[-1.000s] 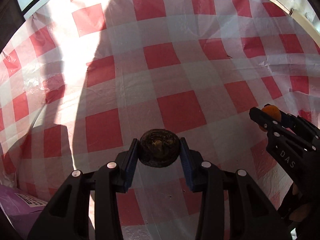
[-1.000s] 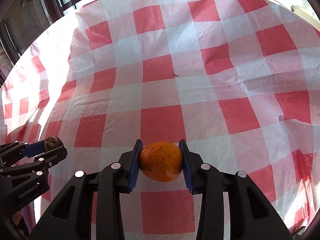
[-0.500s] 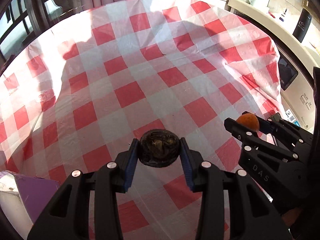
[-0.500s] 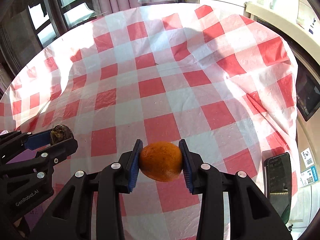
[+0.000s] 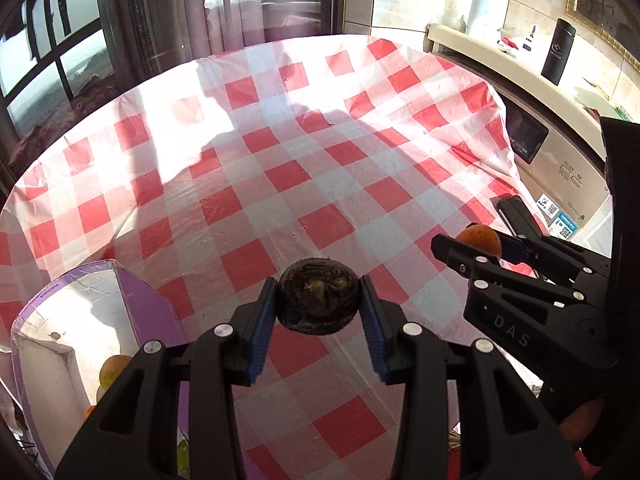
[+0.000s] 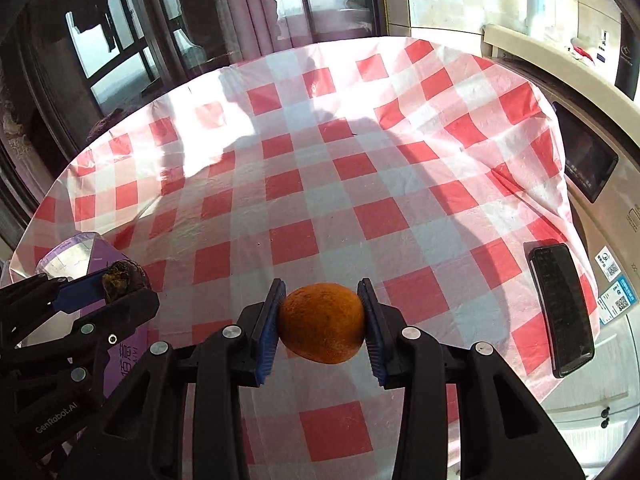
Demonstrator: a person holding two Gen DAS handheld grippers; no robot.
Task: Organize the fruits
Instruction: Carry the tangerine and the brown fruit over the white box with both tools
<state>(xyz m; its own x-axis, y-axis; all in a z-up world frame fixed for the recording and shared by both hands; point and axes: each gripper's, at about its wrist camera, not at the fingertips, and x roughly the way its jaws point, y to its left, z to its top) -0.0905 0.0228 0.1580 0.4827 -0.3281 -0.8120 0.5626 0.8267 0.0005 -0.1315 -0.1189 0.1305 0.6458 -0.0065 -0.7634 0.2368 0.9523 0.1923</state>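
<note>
The left tool [image 5: 319,300] pinches a dark, wrinkled round fruit [image 5: 319,301], possibly a passion fruit, between its blue pads, and the right tool [image 6: 322,328] is clamped the same way on an orange [image 6: 322,329]. Both fruits hang clear above the surface [image 5: 280,168] with its red-and-white checked cloth. Compared with a second ago, both tools have risen and pulled back towards the near edge: the cloth then filled each view, and now the whole surface shows, along with the windows and a counter behind. A purple box [image 5: 60,320] has also come into sight at the near left, just beside the left tool, with at least one yellowish fruit [image 5: 112,368] already inside. That suggests both picks are done and the carry to the box is under way, with the dark fruit nearer to it. A black phone [image 6: 560,308] lies on the cloth's right edge, well clear of the path.
</note>
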